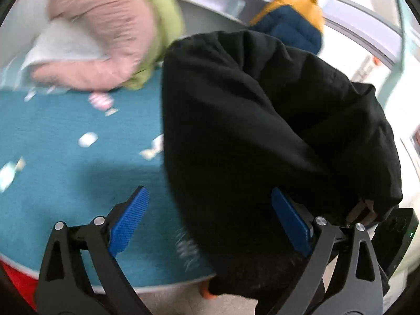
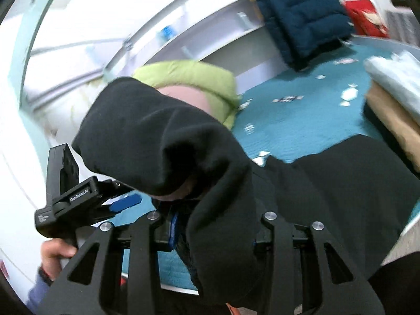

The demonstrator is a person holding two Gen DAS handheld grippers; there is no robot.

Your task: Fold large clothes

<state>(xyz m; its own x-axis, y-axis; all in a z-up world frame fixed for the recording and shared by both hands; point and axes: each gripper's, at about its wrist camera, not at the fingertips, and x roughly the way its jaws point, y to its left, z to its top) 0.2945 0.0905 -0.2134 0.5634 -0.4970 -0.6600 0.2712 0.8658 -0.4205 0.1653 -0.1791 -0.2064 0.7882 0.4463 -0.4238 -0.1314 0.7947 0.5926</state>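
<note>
Left wrist view first: the left hand-held gripper [image 1: 210,220] is spread wide, both blue pads [image 1: 128,220] visible, nothing pinched. One black garment [image 1: 262,136] is bunched up and hangs over the right-hand pad, so that finger is partly hidden. The garment sits on the teal cloth-covered surface [image 1: 65,162], over its near edge. Beyond the black garment, three more items are counted: a pink one [image 1: 105,26], a green one [image 1: 165,13] against it, and a navy-and-yellow one [image 1: 291,23]. All are blurred, and what kind of clothes they are can't be made out.

Right wrist view: the right hand-held gripper [image 2: 212,225] is clamped on a fold of the black garment [image 2: 183,144], its pads almost fully buried. The left hand-held gripper [image 2: 99,199] is seen left of the garment, held by a hand [image 2: 56,252] cut off at the frame edge. Right of the garment, a tan and pale-blue stack [image 2: 393,105] is cropped.
</note>
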